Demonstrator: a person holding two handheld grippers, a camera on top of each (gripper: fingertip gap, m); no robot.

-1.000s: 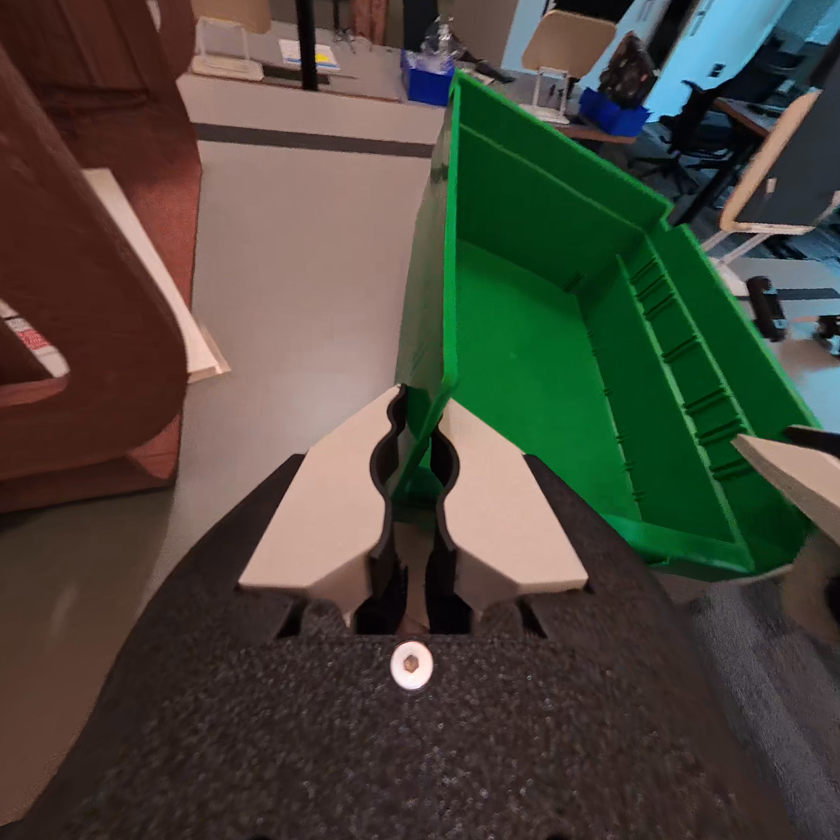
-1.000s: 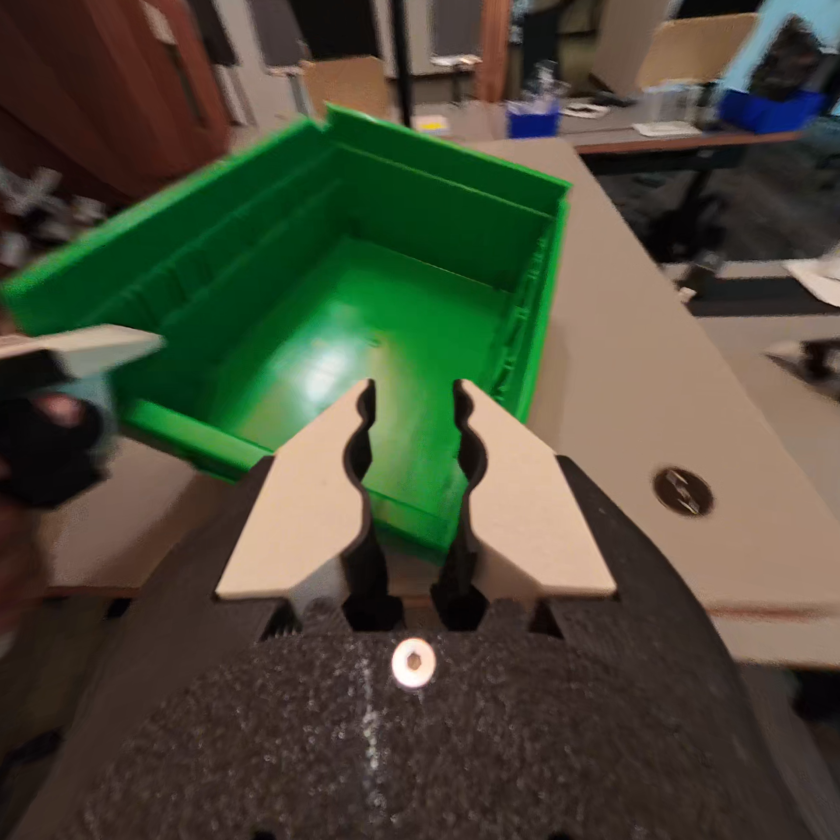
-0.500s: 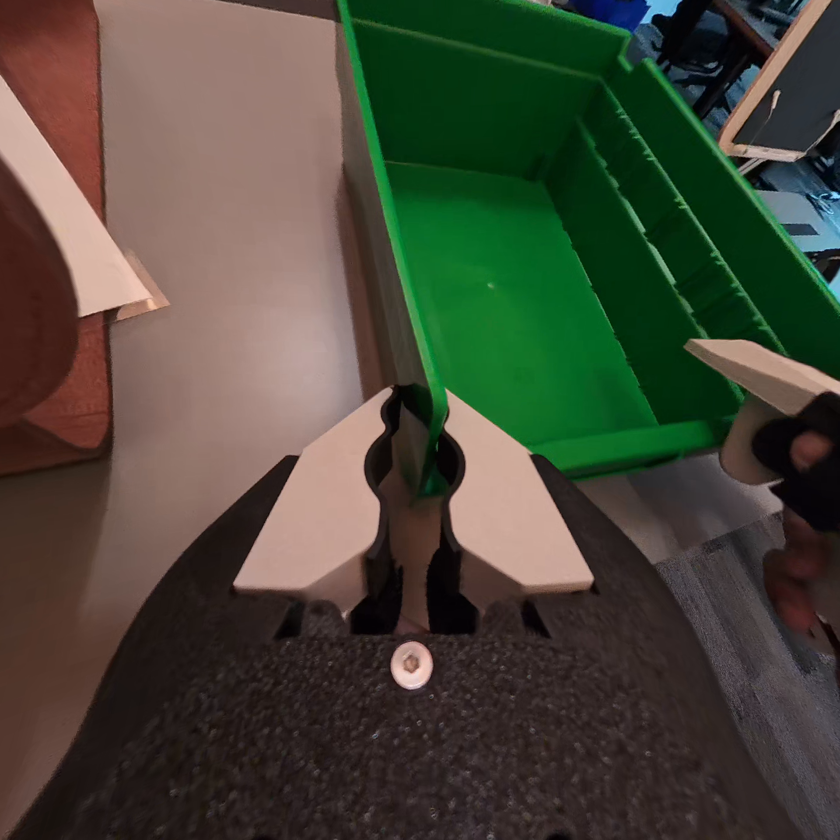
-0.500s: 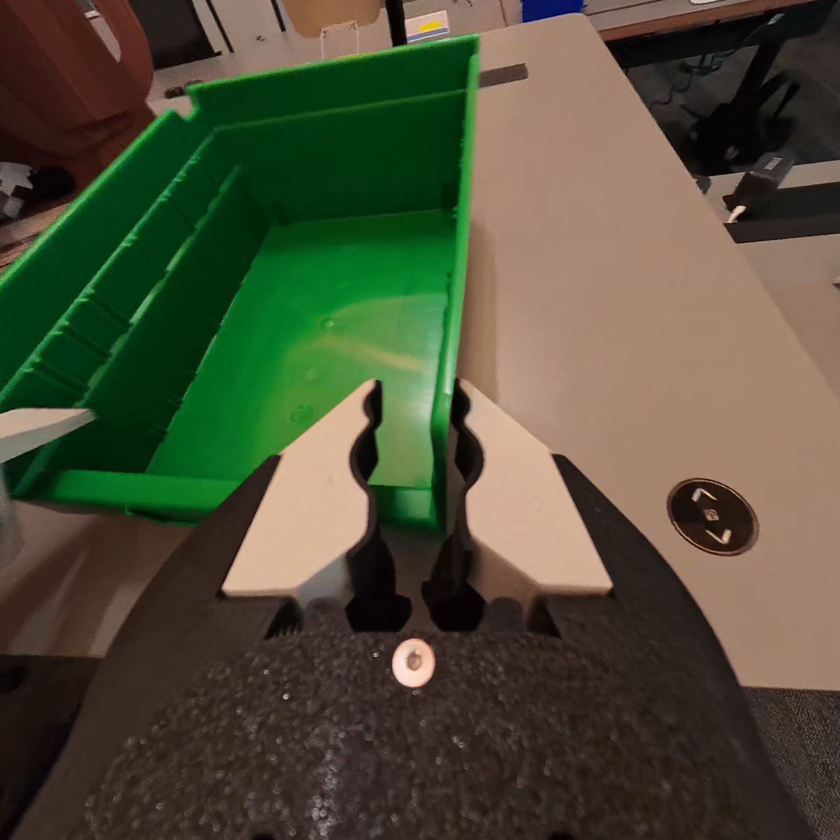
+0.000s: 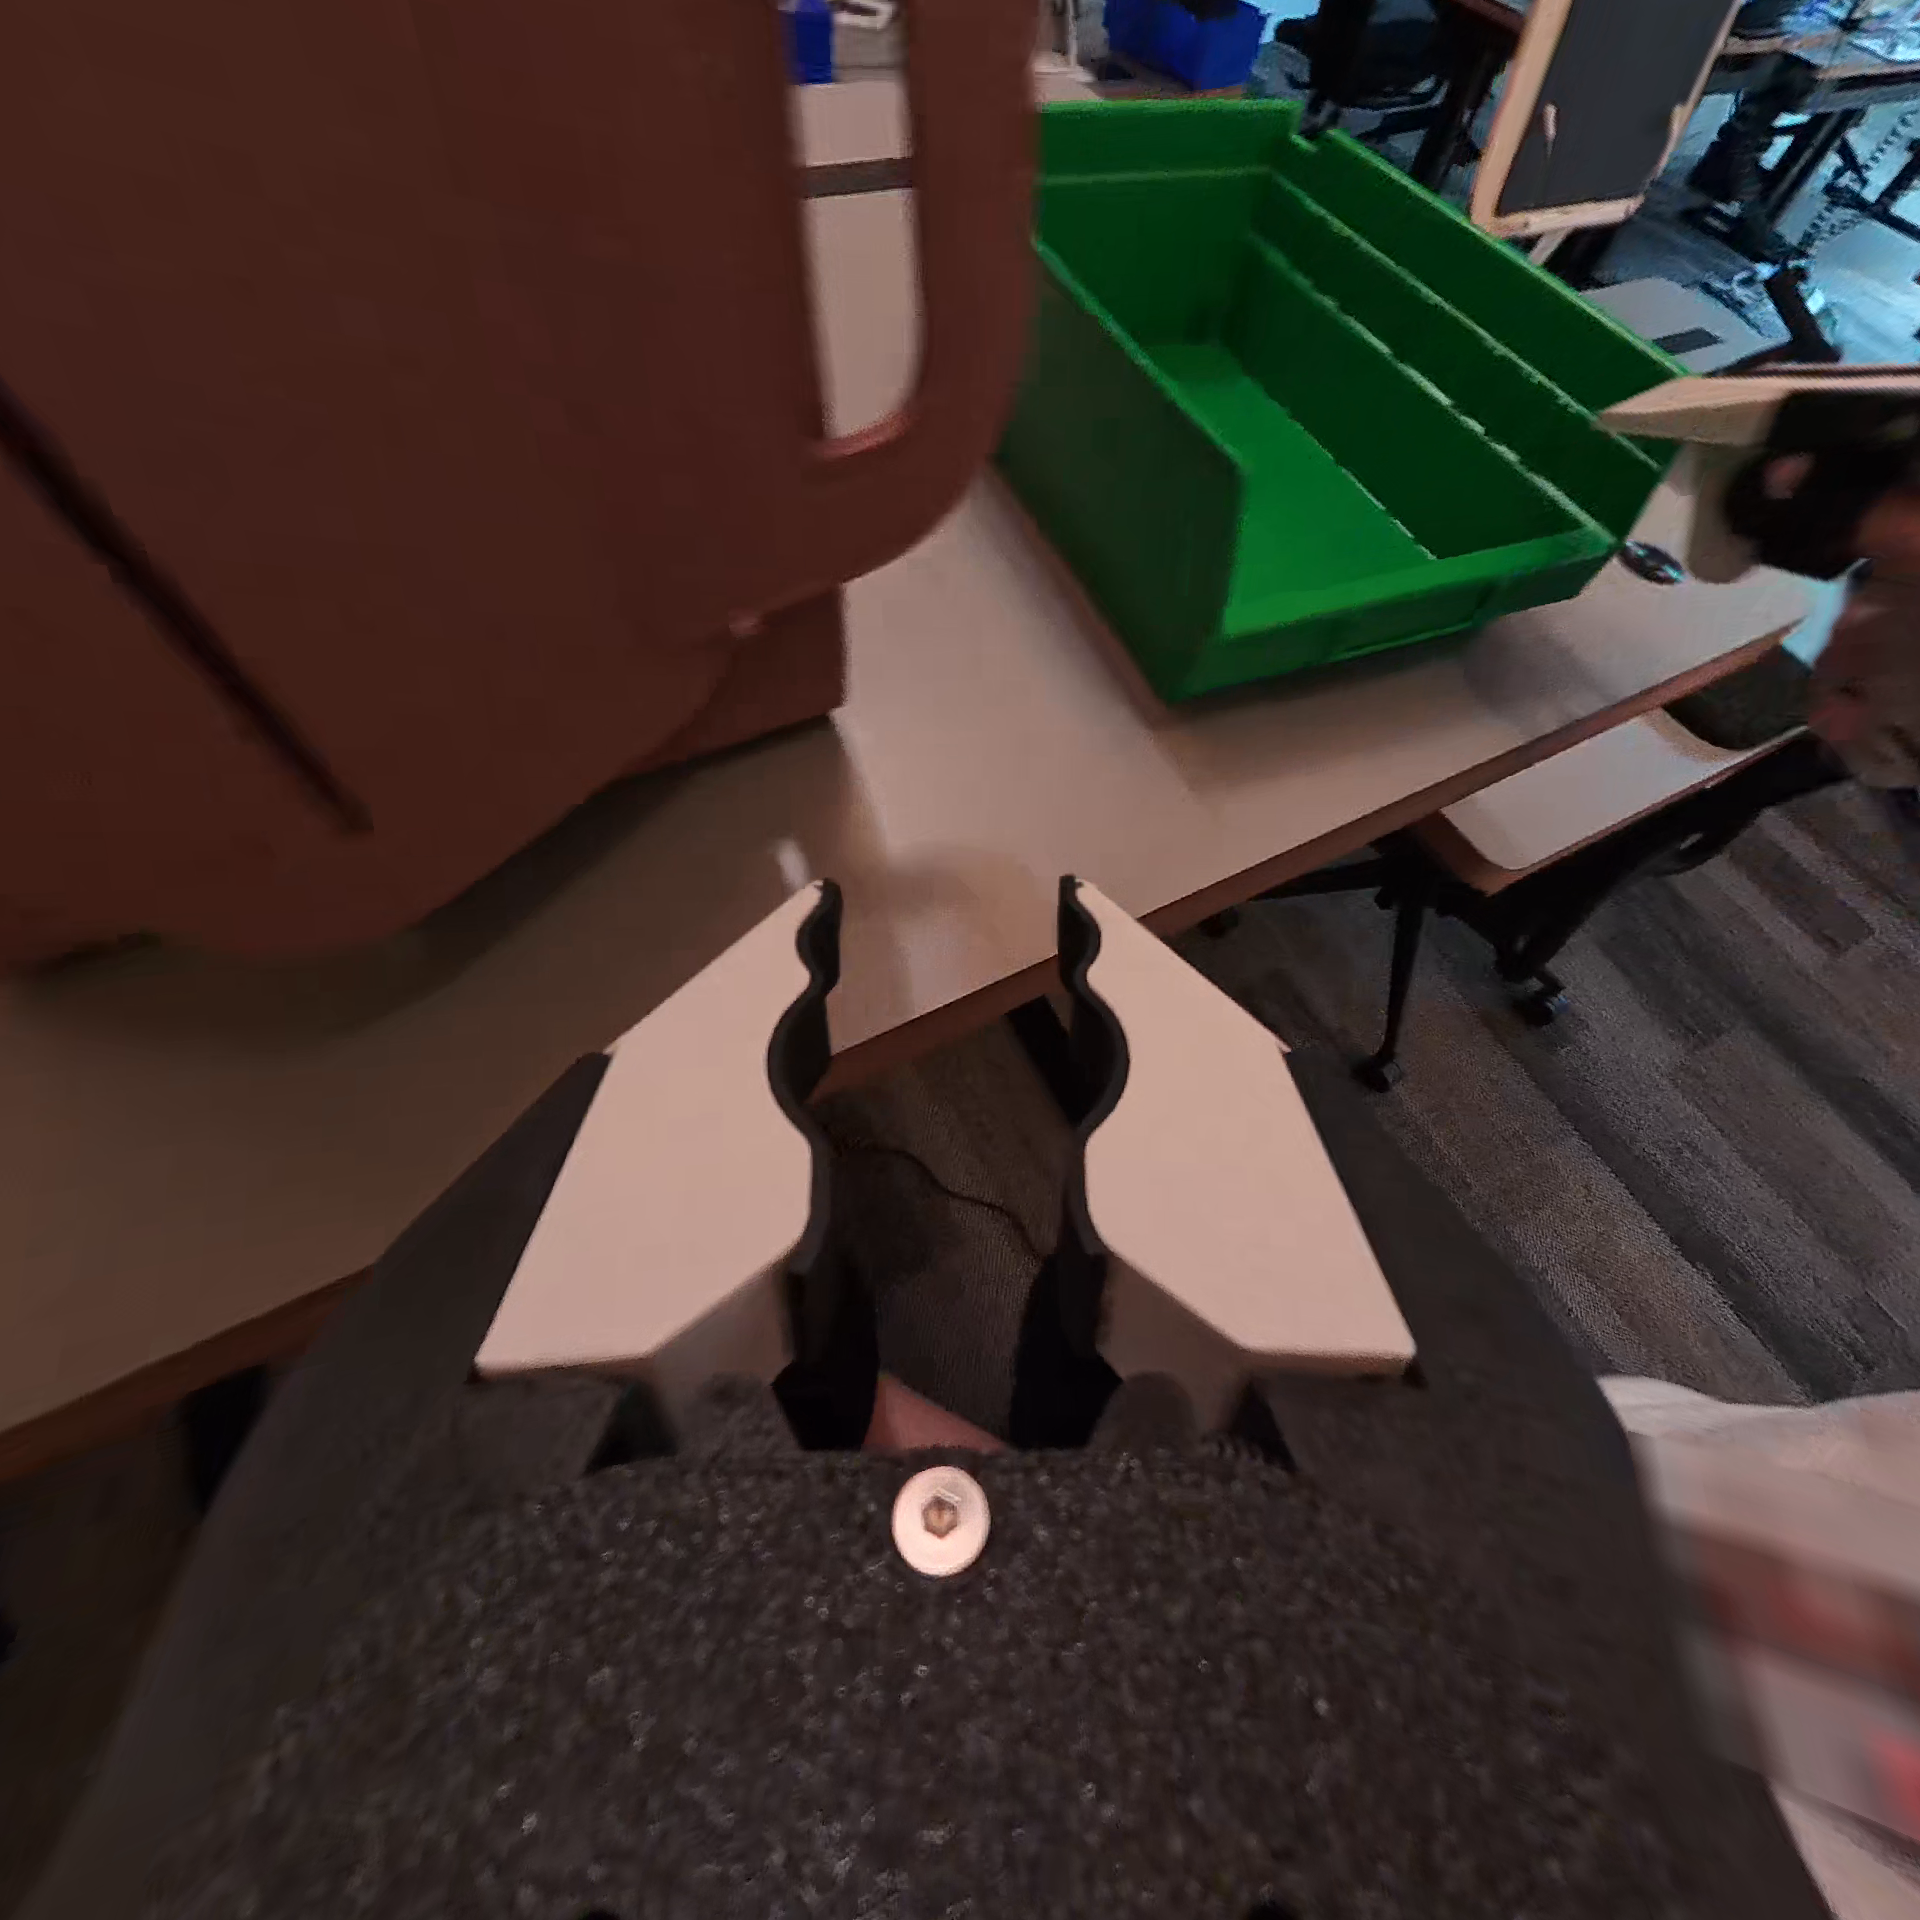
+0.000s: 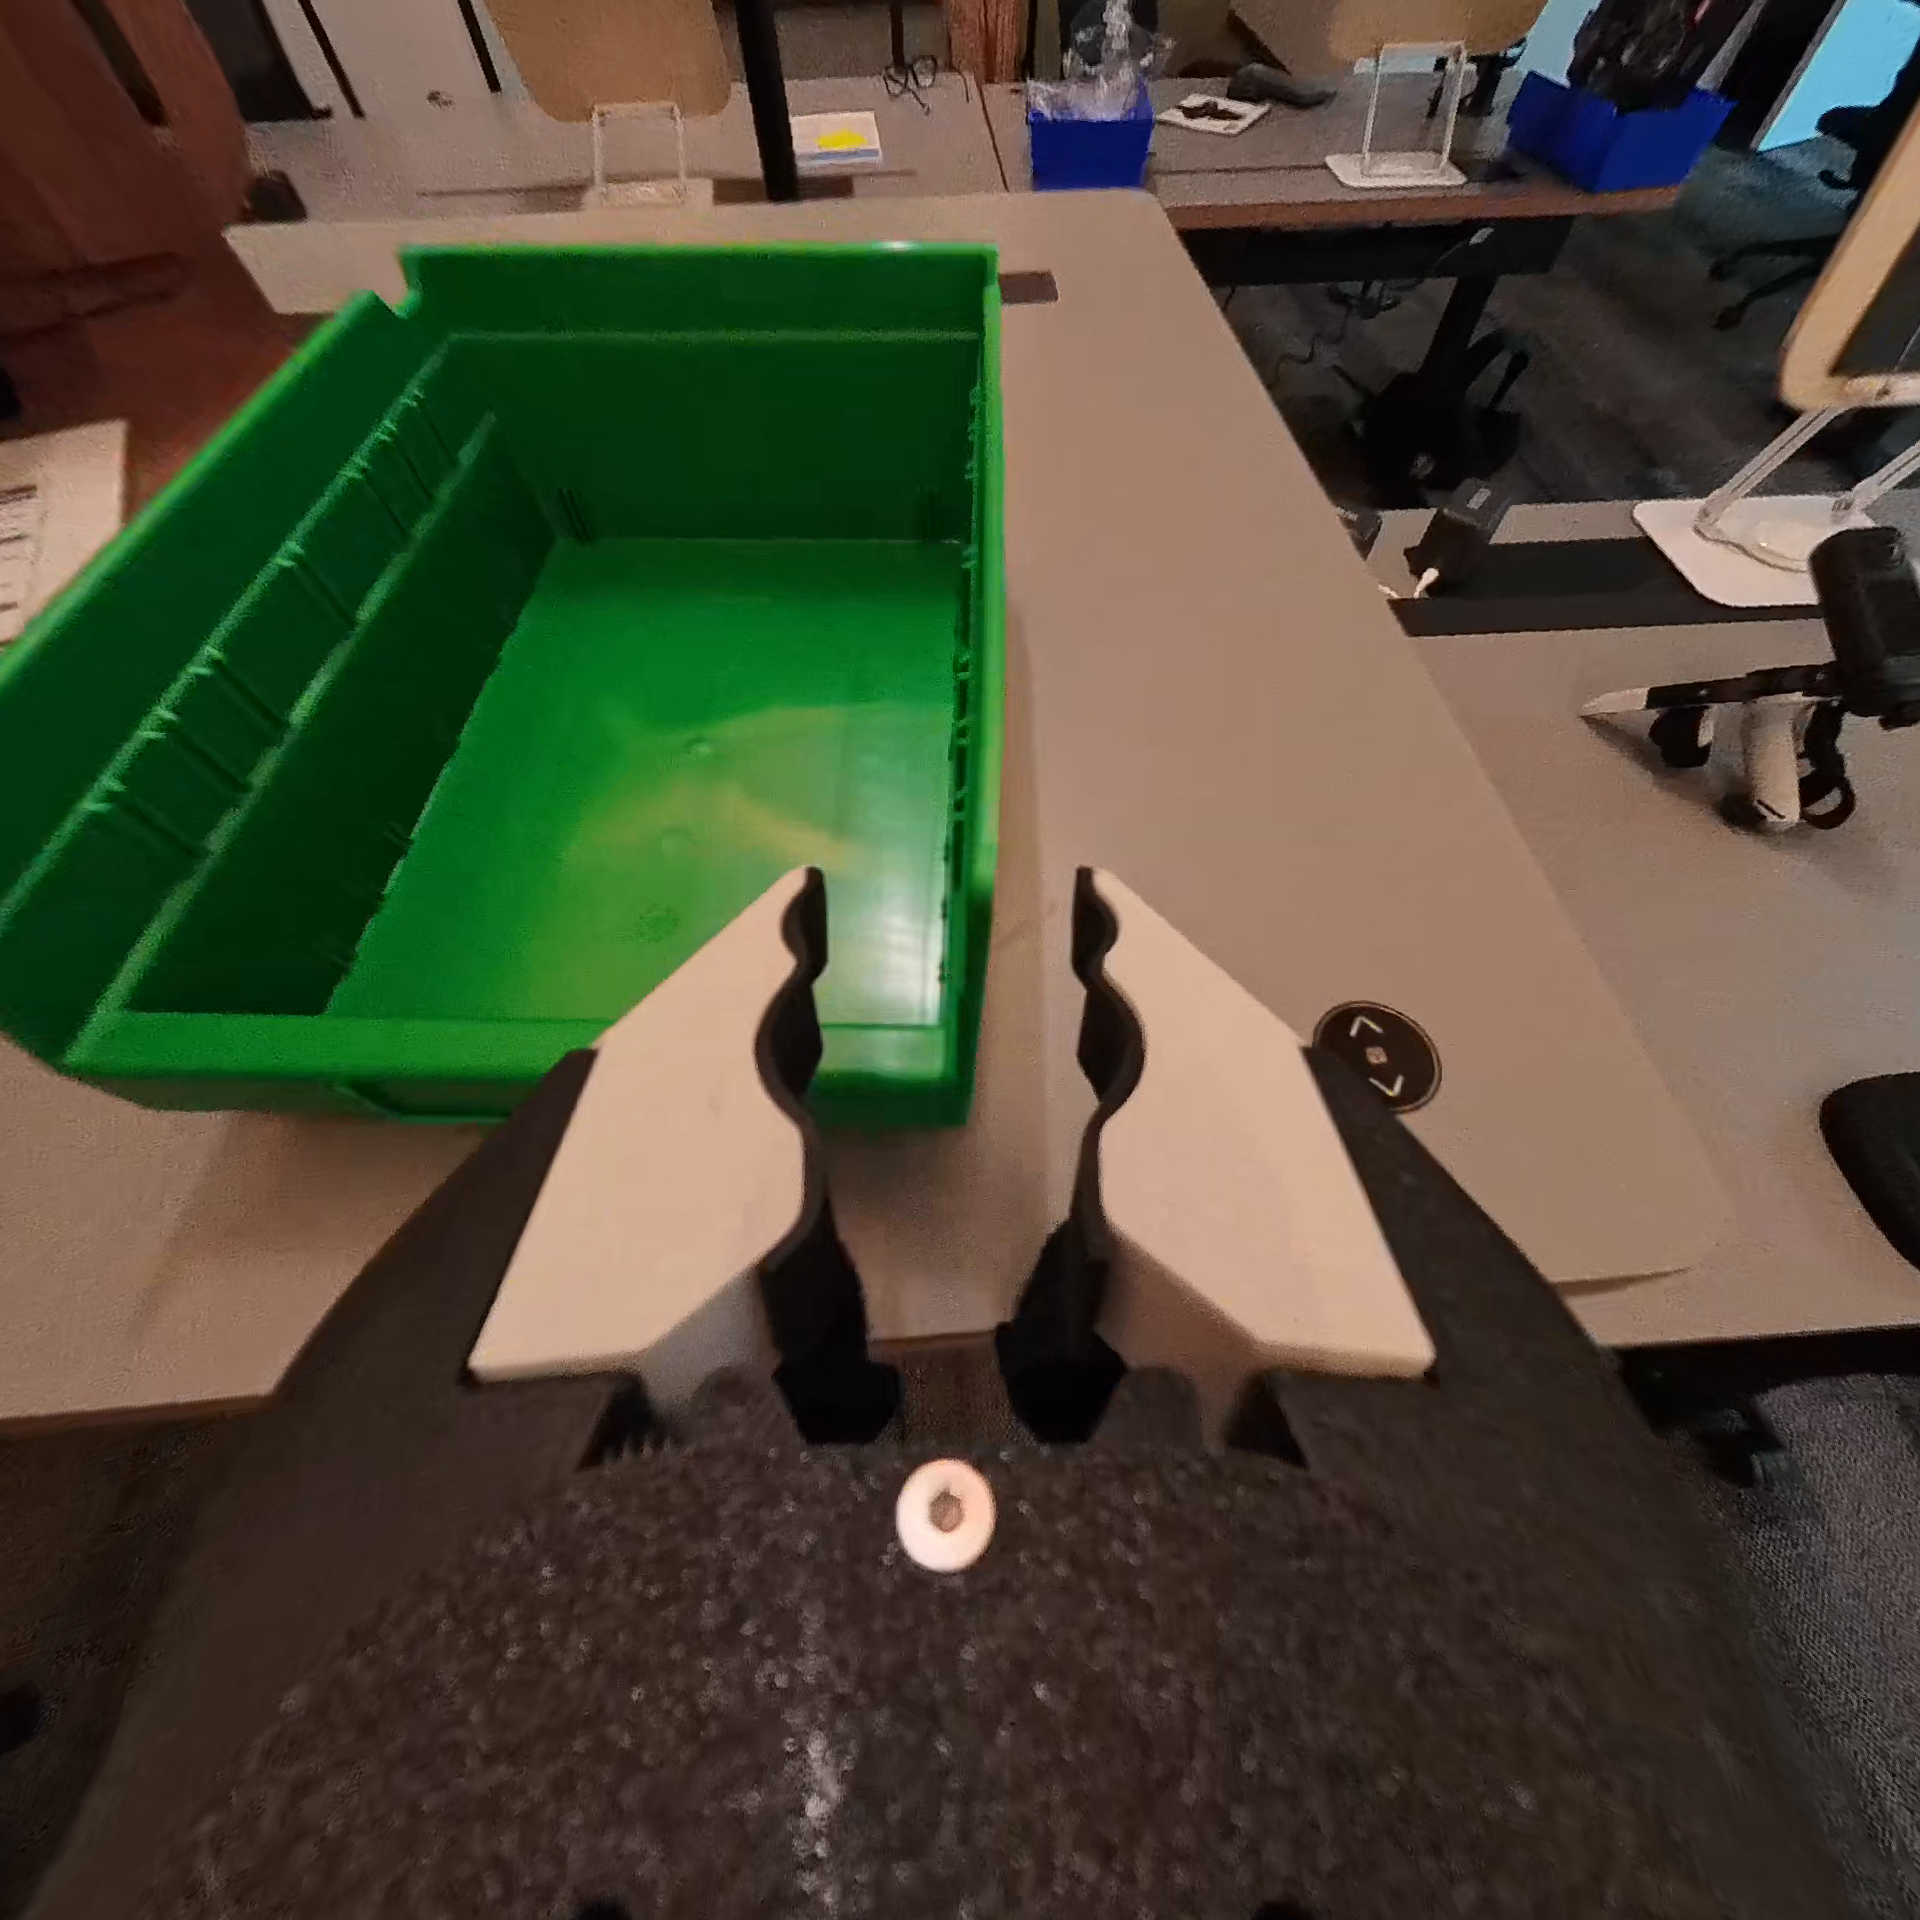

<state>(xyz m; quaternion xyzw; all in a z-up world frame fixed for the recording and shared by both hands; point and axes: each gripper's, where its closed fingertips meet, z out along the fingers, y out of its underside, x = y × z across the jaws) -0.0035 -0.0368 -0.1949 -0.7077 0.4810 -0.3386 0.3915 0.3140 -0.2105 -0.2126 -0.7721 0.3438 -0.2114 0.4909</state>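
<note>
Hovering both grippers empty at the table's near edge.

My left gripper (image 5: pixel 943 904) gapes, gripping nothing, with the green storage bin (image 5: pixel 1320 436) well off at 1 o'clock and a brown wooden panel (image 5: pixel 416 416) at 10. My right gripper (image 6: pixel 945 894) also gapes empty, its tips straddling the bin's right wall without contact.

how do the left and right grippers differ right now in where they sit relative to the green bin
The left gripper hovers at the table edge, well away from the green bin; the right gripper sits right at the bin's near right corner, jaws either side of its wall without touching. Both are open and empty.
</note>
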